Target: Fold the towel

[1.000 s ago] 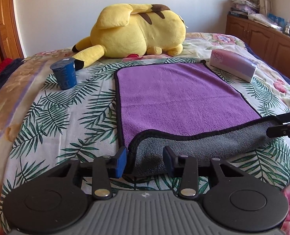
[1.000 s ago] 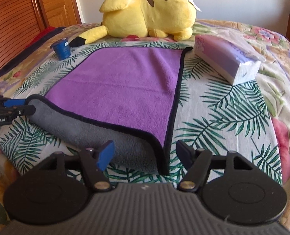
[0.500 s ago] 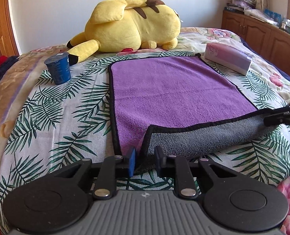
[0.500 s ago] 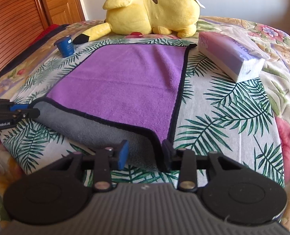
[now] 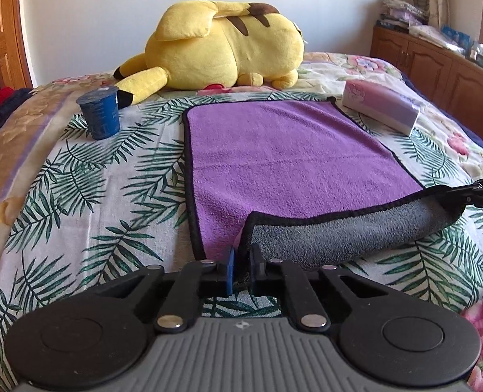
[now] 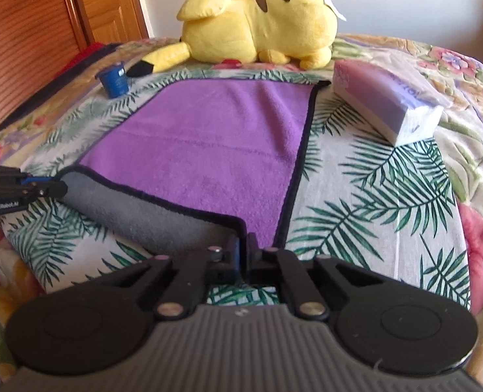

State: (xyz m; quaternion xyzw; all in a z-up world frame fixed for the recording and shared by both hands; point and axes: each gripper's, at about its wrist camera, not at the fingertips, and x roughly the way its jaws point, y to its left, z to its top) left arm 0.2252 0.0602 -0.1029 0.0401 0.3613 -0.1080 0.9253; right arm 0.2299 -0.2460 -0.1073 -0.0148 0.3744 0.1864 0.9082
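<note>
A purple towel [image 5: 280,156] with black trim and a grey underside lies spread on the bed; it also shows in the right wrist view [image 6: 215,137]. Its near edge is lifted and curled over, grey side up. My left gripper [image 5: 241,256] is shut on the near left corner of the towel. My right gripper [image 6: 244,245] is shut on the near right corner. The right gripper shows at the right edge of the left wrist view [image 5: 479,192], and the left gripper at the left edge of the right wrist view [image 6: 22,189].
A big yellow plush toy [image 5: 221,49] lies beyond the towel's far edge. A blue cup [image 5: 99,112] stands left of the towel. A pink and purple tissue pack [image 5: 381,109] lies by its far right corner. Wooden cabinets [image 5: 437,68] stand at the right.
Both grippers went from open to shut on the towel's near corners. The near edge has lifted and shifted forward, showing more of the grey underside.
</note>
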